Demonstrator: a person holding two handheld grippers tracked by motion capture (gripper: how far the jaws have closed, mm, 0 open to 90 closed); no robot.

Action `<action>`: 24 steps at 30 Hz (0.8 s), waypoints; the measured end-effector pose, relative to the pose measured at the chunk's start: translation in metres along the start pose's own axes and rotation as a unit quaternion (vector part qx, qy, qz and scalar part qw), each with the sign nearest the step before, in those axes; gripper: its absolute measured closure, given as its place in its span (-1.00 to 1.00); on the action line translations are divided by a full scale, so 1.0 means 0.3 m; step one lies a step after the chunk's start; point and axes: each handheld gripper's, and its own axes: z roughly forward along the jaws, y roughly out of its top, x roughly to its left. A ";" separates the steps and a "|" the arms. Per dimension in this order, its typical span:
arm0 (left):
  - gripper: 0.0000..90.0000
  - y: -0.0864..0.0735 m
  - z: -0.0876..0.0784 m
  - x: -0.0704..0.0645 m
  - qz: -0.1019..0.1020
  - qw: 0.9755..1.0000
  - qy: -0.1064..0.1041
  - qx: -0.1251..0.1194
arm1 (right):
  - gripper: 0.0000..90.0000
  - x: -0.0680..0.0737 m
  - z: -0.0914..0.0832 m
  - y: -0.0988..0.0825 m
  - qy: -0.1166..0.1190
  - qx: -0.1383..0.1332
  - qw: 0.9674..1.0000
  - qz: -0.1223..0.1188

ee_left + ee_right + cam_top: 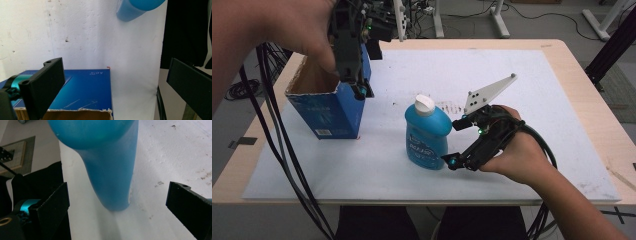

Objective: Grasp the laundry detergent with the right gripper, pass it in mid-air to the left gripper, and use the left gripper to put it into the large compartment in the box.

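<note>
1. Right now the blue bottle (428, 134) stands upright on the white mat (522, 100) covering the desk (582, 95), roughly mid-desk; long axis vertical, white cap (424, 104) pointing up.
2. Bottle's label faces the person's side in the high view; body widens at the shoulder and narrows toward the base as seen in the right gripper view (110, 170).
3. Right gripper (455, 142) sits just beside the bottle on its right, held low in the right hand (517, 155), w/ the grey three-cornered plate (488, 93) sticking up and away.
4. Its jaws are spread wide, one either side of the bottle's lower body w/ gaps on both sides; nothing held. Right gripper view shows the bottle between the jaws but apart from both.
5. Left gripper (357, 80) hangs over the open blue carton (332, 107), at the carton's right-hand rim, held by the left hand (287, 30).
6. Its jaws also gape wide & grip nothing; left gripper view looks down past the carton's torn top edge (80, 110) to the mat.
7. Carton stands upright, open top up, well left of the bottle; the two are apart.
</note>
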 end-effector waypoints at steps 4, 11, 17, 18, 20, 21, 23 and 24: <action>-0.96 -0.002 0.002 0.000 0.001 1.000 0.001 -0.001 | -0.91 0.005 0.028 -0.008 -0.008 -0.005 1.000 0.004; -0.96 -0.004 0.007 0.000 0.001 1.000 0.000 0.000 | -0.91 0.008 0.049 -0.014 -0.008 -0.027 0.999 0.015; -0.96 0.000 0.011 0.000 0.002 1.000 -0.001 0.001 | -0.91 0.016 0.075 -0.018 -0.010 -0.041 0.999 0.021; -0.96 0.000 0.011 0.000 0.003 1.000 -0.001 0.000 | -0.91 0.015 0.080 -0.020 -0.010 -0.045 0.999 0.022; -0.96 0.000 0.011 0.000 0.003 1.000 -0.001 0.000 | -0.91 0.014 0.088 -0.025 -0.011 -0.055 0.998 0.024; -0.96 0.000 0.011 0.000 0.002 1.000 -0.002 0.001 | -0.91 0.015 0.092 -0.027 -0.012 -0.058 0.998 0.029; -0.96 -0.001 0.012 0.001 0.002 1.000 -0.002 0.003 | -0.91 0.015 0.098 -0.030 -0.016 -0.067 0.997 0.030; -0.96 -0.001 0.012 0.001 0.002 1.000 -0.002 0.002 | -0.91 0.015 0.100 -0.031 -0.016 -0.072 0.997 0.031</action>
